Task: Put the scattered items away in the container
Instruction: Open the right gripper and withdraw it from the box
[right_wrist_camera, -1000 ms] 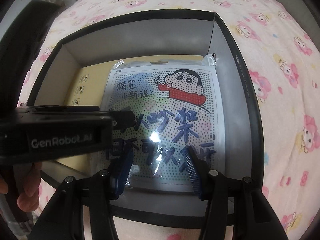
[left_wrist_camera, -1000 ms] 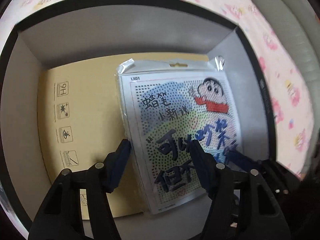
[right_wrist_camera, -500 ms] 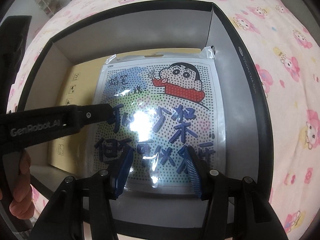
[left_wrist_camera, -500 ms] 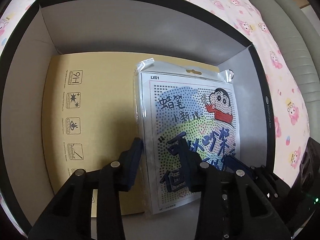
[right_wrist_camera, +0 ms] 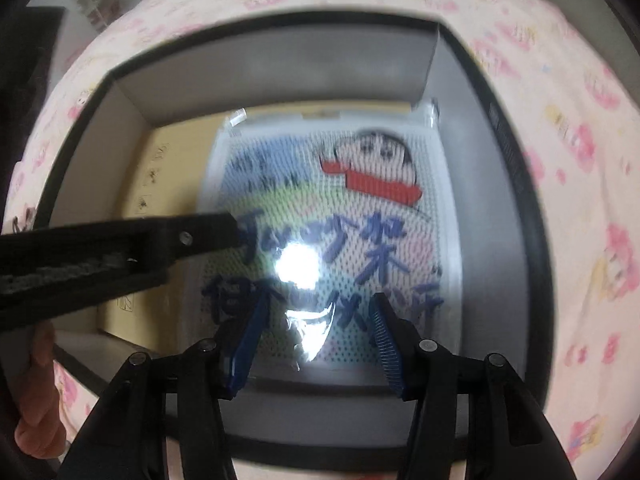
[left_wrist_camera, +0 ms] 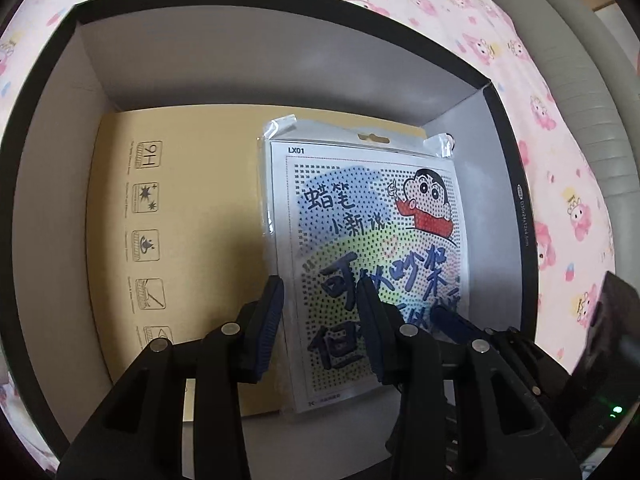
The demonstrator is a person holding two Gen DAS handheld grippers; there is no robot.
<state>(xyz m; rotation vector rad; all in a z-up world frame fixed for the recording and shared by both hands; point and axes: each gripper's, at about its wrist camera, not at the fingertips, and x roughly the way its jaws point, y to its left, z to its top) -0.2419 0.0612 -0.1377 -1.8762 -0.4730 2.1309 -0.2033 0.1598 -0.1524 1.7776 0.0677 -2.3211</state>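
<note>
A clear-bagged cartoon bead sheet point(left_wrist_camera: 372, 240) lies flat inside the black box point(left_wrist_camera: 280, 12), on a tan cardboard sheet point(left_wrist_camera: 192, 216) at the box's right side. My left gripper point(left_wrist_camera: 320, 292) is open and empty just above the bag's lower left part. My right gripper point(right_wrist_camera: 316, 312) is open and empty above the bag's point(right_wrist_camera: 328, 216) near edge in the box point(right_wrist_camera: 516, 184). The right wrist view is blurred, with glare on the plastic. The left gripper's body point(right_wrist_camera: 120, 252) crosses that view from the left.
The box sits on a pink cartoon-print bedsheet point(left_wrist_camera: 560, 152). A grey padded headboard or sofa edge point(left_wrist_camera: 588, 92) is at the far right. A hand point(right_wrist_camera: 36, 400) holds the left gripper at the right wrist view's lower left.
Both grippers have drawn back and up from the bag, which stays flat in the box. The left gripper's jaws have narrowed a little but remain open.
</note>
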